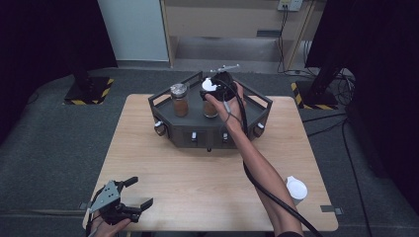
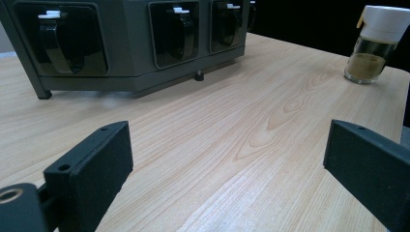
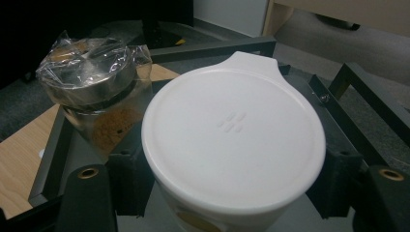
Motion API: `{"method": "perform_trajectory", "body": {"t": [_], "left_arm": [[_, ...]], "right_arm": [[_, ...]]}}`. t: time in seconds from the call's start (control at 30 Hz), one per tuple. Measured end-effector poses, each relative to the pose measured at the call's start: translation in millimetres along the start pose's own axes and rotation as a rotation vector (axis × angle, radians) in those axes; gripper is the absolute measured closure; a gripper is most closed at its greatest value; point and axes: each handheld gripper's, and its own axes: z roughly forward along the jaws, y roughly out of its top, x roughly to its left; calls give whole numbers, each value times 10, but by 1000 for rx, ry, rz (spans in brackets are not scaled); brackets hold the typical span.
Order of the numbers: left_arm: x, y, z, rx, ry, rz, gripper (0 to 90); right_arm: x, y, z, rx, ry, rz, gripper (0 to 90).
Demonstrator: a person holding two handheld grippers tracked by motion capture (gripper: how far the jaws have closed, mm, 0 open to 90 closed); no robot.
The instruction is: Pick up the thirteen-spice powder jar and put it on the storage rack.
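While the left tool (image 1: 129, 196) rests at the near left corner of the worktop (image 1: 197, 182), its jaws stand wide with nothing between them. Left gripper view: bare wood ahead of the jaws, the rack's front face beyond.

Near right edge: a white-capped jar (image 1: 297, 190) stands alone, well apart from both tools. Same jar in the left gripper view (image 2: 376, 44), glass, pale greenish-brown powder inside. The right forearm (image 1: 262, 173) crosses the worktop just beside it, cable trailing along the arm.

Middle to far: a dark rack (image 1: 211, 133) sits at the far-centre of the worktop, rails round its top, a row of recessed slots with white-tipped clips along its front (image 2: 175, 31).

On the rack, left: a steel-capped jar (image 1: 180, 100), brown powder, upright. Right gripper view shows clear film wrapped over its cap (image 3: 87, 63).

On the rack, right: the right tool (image 1: 213, 89) comes down from above, jaws closed on a white-lidded jar (image 3: 234, 140), one pad at each side just below the lid. The jar sits low inside the rack rails, brown contents visible under the hand in the high view. Whether its base touches the rack floor, cannot tell.

The steel-capped jar stands just beside the held jar, close by the pad on that side. The rack rail (image 3: 358, 96) runs close on the other side.

Beyond the worktop: grey floor, pale cabinet, cables.
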Motion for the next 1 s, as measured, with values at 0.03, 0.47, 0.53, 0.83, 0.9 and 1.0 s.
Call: {"method": "perform_trajectory", "body": {"t": [0.03, 0.47, 0.53, 0.83, 0.9, 1.0], "left_arm": [[-1, 3, -1, 2, 1, 1, 23], [-9, 8, 1, 4, 0, 7, 23], [-10, 10, 3, 6, 0, 9, 23], [-13, 11, 5, 6, 2, 12, 23], [-16, 12, 6, 6, 2, 12, 23], [-18, 14, 6, 6, 2, 13, 23]], "right_arm": [[-3, -3, 4, 0, 0, 2, 305], [40, -37, 19, -8, -12, -4, 303], [44, -39, 19, -9, -13, -2, 303], [71, -78, -88, -65, -5, 1, 171], [75, -70, -155, -88, -3, 0, 122], [82, -54, -273, -117, -8, -12, 99]]}}
